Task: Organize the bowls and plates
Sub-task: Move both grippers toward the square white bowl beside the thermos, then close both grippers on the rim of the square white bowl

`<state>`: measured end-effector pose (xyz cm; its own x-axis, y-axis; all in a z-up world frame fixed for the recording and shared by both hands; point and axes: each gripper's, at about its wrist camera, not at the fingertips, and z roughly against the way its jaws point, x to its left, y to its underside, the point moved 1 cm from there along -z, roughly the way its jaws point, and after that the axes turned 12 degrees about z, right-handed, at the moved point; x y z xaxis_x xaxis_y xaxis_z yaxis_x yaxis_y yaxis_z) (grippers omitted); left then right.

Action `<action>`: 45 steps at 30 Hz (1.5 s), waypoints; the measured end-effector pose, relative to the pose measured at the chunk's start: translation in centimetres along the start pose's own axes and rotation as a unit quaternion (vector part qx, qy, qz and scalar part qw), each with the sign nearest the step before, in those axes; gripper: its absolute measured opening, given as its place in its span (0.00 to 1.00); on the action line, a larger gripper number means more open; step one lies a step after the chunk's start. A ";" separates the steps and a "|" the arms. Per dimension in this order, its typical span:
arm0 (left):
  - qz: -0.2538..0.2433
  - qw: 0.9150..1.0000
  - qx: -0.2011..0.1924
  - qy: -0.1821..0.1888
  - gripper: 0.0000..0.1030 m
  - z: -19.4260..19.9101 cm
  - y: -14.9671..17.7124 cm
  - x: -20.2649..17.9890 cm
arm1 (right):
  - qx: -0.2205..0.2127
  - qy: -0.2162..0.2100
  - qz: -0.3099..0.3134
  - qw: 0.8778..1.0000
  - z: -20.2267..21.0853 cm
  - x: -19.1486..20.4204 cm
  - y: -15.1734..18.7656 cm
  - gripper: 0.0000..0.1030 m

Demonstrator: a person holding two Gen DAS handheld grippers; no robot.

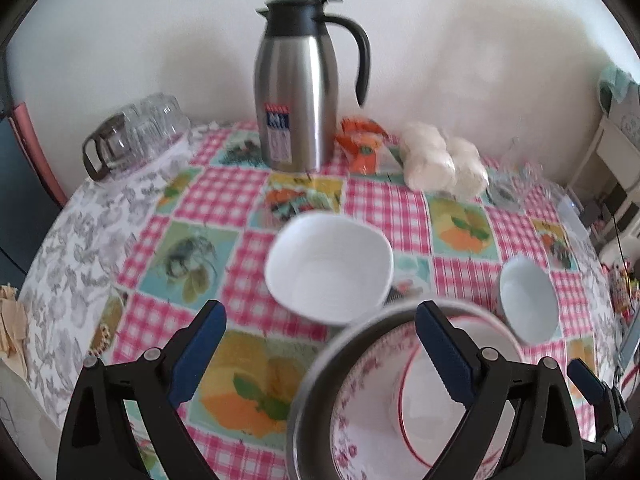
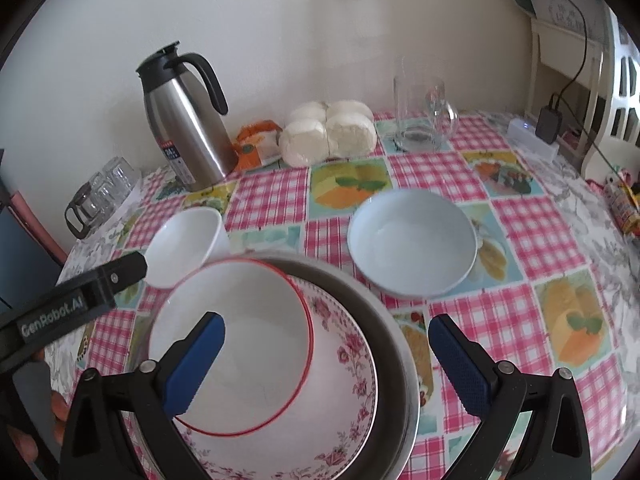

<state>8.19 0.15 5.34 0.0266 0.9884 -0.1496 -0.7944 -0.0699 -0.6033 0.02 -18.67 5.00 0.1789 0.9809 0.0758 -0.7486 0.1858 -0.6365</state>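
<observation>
A nested stack stands at the near edge: a steel bowl (image 2: 362, 294) holds a pink-flowered bowl (image 2: 352, 364), which holds a red-rimmed white bowl (image 2: 244, 312). Beyond it sit a squarish white bowl (image 1: 328, 268) and a pale blue bowl (image 2: 412, 240), apart on the checked tablecloth (image 1: 224, 196). My left gripper (image 1: 320, 312) hangs open above the stack's left side, its right finger over the steel rim, nothing gripped. My right gripper (image 2: 326, 320) is open over the stack, with its left finger above the red-rimmed bowl and no pad touching. One left finger (image 2: 120, 272) also shows in the right wrist view.
A steel thermos jug (image 1: 296, 92) stands at the back by the wall. Upturned glasses (image 1: 140, 132) sit back left. An orange packet (image 1: 360, 144), bagged white buns (image 2: 328, 132) and a glass mug (image 2: 424, 112) line the back. A white shelf (image 2: 568, 60) stands at the right.
</observation>
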 end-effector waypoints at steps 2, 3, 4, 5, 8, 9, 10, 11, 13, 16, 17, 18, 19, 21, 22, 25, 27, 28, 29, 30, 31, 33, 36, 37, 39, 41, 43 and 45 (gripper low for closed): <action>0.010 1.000 -0.013 0.001 0.93 0.4 -1.1 0.2 | -0.009 0.006 0.008 1.000 0.3 0.2 -0.6 1.00; 0.013 1.000 -0.018 0.001 0.93 0.5 -1.5 0.3 | -0.016 0.011 0.016 1.000 0.6 0.4 -0.9 1.00; 0.018 1.000 -0.023 0.000 0.93 0.7 -1.9 0.4 | -0.021 0.015 0.022 0.999 0.7 0.5 -1.1 1.00; 0.024 0.999 -0.028 0.002 0.93 0.8 -2.5 0.6 | -0.025 0.020 0.028 0.999 0.8 0.7 -1.3 1.00; 0.041 0.999 -0.026 0.011 0.93 0.7 -3.7 1.3 | -0.037 0.039 0.046 0.998 1.1 1.4 -2.0 1.00; 0.048 0.999 -0.023 0.010 0.93 0.6 -4.0 1.5 | -0.040 0.041 0.049 0.997 1.1 1.6 -2.1 1.00; 0.054 0.998 -0.022 0.005 0.93 0.5 -4.2 1.7 | -0.043 0.041 0.049 0.997 1.1 1.7 -2.2 1.00; 0.058 0.998 -0.025 -0.002 0.93 0.3 -4.4 1.9 | -0.044 0.039 0.046 0.997 1.1 1.7 -2.3 1.00; 0.068 0.997 -0.029 -0.016 0.93 -0.1 -4.5 2.5 | -0.043 0.031 0.033 0.998 0.9 1.7 -2.4 1.00; 0.085 0.996 -0.023 -0.026 0.93 -1.1 -4.5 3.5 | -0.042 0.030 0.022 0.998 0.7 1.9 -2.6 1.00; 0.090 0.995 -0.021 -0.029 0.93 -1.4 -4.5 3.8 | -0.042 0.034 0.020 0.998 0.6 2.0 -2.6 1.00; 0.095 0.995 -0.017 -0.030 0.93 -1.7 -4.5 4.1 | -0.042 0.041 0.019 0.998 0.6 2.1 -2.7 1.00; 0.097 0.995 -0.014 -0.031 0.93 -1.9 -4.5 4.3 | -0.041 0.047 0.016 0.998 0.6 2.2 -2.8 1.00; 0.102 0.994 -0.007 -0.030 0.93 -2.4 -4.6 4.8 | -0.039 0.053 0.009 0.998 0.5 2.3 -3.0 1.00; 0.103 0.994 -0.006 -0.029 0.93 -2.5 -4.6 5.0 | -0.039 0.052 0.005 0.998 0.5 2.4 -3.0 1.00; 0.114 0.993 -0.004 -0.029 0.93 -2.9 -4.7 6.3 | -0.041 0.052 -0.003 0.998 0.4 2.8 -3.2 1.00; 0.128 0.992 0.003 -0.017 0.93 -3.2 -4.9 7.4 | -0.041 0.056 -0.001 0.998 0.5 3.2 -3.3 1.00; 0.136 0.991 0.008 -0.009 0.93 -3.3 -4.9 8.2 | -0.043 0.059 0.000 0.997 0.6 3.4 -3.4 1.00; 0.141 0.990 0.013 -0.002 0.93 -3.5 -5.0 8.8 | -0.045 0.060 0.003 0.997 0.7 3.7 -3.5 1.00; 0.144 0.989 0.016 0.001 0.93 -3.6 -5.0 9.3 | -0.048 0.061 0.006 0.997 1.0 4.0 -3.6 1.00; 0.146 0.989 0.017 0.002 0.93 -3.6 -5.1 9.8 | -0.050 0.061 0.008 0.997 1.1 4.2 -3.7 1.00; 0.144 0.989 0.019 0.000 0.93 -3.7 -5.2 10.5 | -0.053 0.060 0.016 0.997 1.5 5.0 -4.0 1.00; 0.152 0.988 0.020 0.002 0.93 -3.7 -5.4 11.7 | -0.052 0.061 0.030 0.996 1.6 6.1 -4.6 1.00; 0.160 0.987 0.020 0.003 0.93 -3.7 -5.4 12.1 | -0.051 0.061 0.032 0.996 1.6 6.3 -4.8 1.00; 0.170 0.985 0.019 0.013 0.93 -3.9 -5.5 12.9 | -0.042 0.058 0.036 0.997 1.4 6.9 -5.6 1.00; 0.179 0.983 0.020 0.023 0.93 -4.1 -5.6 13.5 | -0.036 0.053 0.038 0.997 1.4 7.4 -6.4 1.00; 0.191 0.981 0.024 0.038 0.93 -4.5 -5.6 14.1 | -0.029 0.046 0.041 0.998 1.3 7.9 -7.5 1.00; 0.203 0.977 0.027 0.055 0.93 -4.8 -5.6 14.6 | -0.019 0.040 0.044 0.998 1.2 8.3 -8.4 1.00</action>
<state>15.95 14.33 2.72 -0.2345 0.8606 -0.4521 -0.7841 -0.4423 -0.4353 7.09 -11.98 11.89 0.1652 0.9853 -0.0434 -0.7394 0.0946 -0.6665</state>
